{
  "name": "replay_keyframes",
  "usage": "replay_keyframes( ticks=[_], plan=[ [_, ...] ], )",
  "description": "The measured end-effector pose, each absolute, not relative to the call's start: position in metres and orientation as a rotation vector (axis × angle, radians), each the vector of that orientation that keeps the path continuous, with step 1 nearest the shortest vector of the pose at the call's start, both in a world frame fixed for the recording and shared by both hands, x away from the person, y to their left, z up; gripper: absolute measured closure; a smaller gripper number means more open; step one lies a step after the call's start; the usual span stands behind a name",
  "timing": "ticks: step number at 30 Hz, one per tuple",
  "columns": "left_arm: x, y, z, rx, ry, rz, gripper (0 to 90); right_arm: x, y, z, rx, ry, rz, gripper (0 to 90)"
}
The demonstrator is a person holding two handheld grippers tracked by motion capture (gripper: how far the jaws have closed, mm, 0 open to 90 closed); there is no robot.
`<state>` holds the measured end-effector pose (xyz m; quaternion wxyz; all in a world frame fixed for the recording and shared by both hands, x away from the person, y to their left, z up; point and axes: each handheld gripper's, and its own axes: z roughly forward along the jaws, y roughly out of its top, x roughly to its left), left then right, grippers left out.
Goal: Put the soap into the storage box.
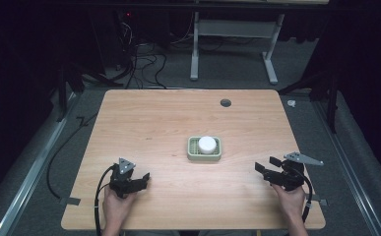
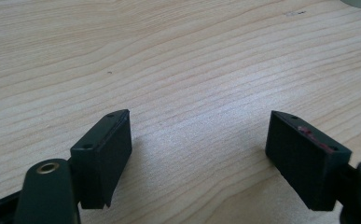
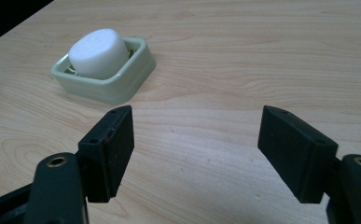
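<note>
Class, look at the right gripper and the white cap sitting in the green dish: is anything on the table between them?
Nothing visible. Only bare table lies between the right gripper and the green dish holding the white cap. In the right gripper view the jaws stand open, with plain wood ahead up to the dish.

Your worktop [image 1: 153, 123] was light wood with a dark round grommet hole [image 1: 225, 103] near the far edge. Grey carpet floor [image 1: 326, 162] ran around it. Black cables [image 1: 139, 59] were tangled at the back left, beside a white table frame [image 1: 232, 34]. The surroundings were dark.
</note>
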<state>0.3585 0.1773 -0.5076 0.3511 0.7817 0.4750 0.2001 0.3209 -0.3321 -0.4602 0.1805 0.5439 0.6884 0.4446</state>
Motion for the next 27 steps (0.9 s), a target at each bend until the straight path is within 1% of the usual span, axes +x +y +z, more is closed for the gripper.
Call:
replay_keyframes(
  ticks=[27],
  plan=[
    [0.358,0.177,-0.507,2.026,1.23,0.518,23.0,0.322,-0.328,-0.49,1.579,1.993,1.112,29.0]
  ],
)
